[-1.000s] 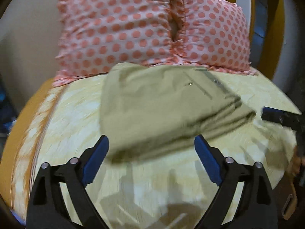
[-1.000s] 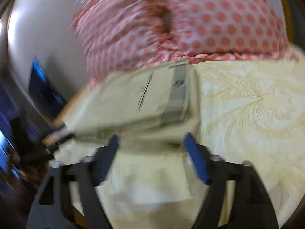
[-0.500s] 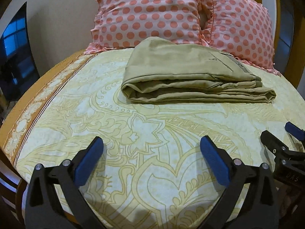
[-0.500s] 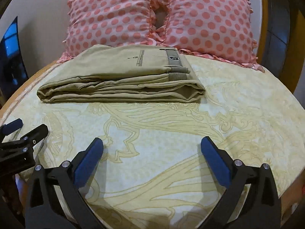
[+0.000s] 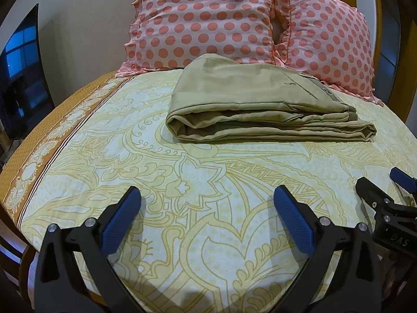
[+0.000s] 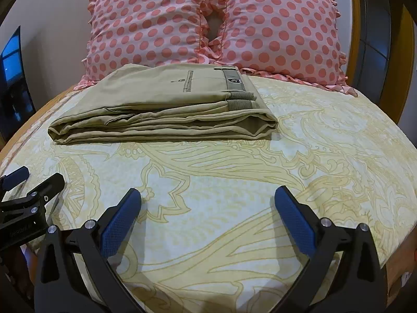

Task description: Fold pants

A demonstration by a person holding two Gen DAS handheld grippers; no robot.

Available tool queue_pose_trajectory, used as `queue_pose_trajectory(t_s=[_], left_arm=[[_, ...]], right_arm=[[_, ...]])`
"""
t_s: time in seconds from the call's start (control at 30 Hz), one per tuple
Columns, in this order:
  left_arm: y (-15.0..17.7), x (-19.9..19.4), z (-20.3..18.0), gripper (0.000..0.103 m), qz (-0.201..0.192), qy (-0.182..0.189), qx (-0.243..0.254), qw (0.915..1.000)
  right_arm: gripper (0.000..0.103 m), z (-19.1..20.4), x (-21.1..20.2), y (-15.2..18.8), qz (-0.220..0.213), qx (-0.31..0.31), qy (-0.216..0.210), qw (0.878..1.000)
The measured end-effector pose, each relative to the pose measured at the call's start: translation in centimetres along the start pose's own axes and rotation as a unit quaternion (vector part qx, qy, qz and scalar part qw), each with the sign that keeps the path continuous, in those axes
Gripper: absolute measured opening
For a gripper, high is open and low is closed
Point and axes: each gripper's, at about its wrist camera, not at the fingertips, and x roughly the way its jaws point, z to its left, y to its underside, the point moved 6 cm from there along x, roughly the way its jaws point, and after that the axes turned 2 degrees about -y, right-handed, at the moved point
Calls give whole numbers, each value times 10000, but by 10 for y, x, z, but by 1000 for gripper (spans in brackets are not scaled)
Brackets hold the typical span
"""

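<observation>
right wrist view: pants [image 6: 166, 109] folded into a flat stack at the bed's [image 6: 325, 161] head edge, touching the pillows [image 6: 208, 23], long axis crosswise. right gripper [image 6: 207, 216] and left gripper [image 5: 206, 215] both spread wide, empty, well short of it, about equally near.

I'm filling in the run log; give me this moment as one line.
pants: folded, on bedspread, before pillows | left gripper: open, empty | right gripper: open, empty

Khaki pants [image 5: 260, 109], pink polka-dot pillows [image 5: 203, 18], yellow paisley bedsheet [image 5: 208, 208]
</observation>
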Motion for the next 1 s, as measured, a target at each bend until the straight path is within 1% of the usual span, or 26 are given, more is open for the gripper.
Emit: queue_pose_trajectory(t_s=[1.0], left_arm=[[-1, 0, -1, 101, -32, -1, -20, 10000]], right_arm=[[102, 1, 0, -1, -84, -4, 4, 10000]])
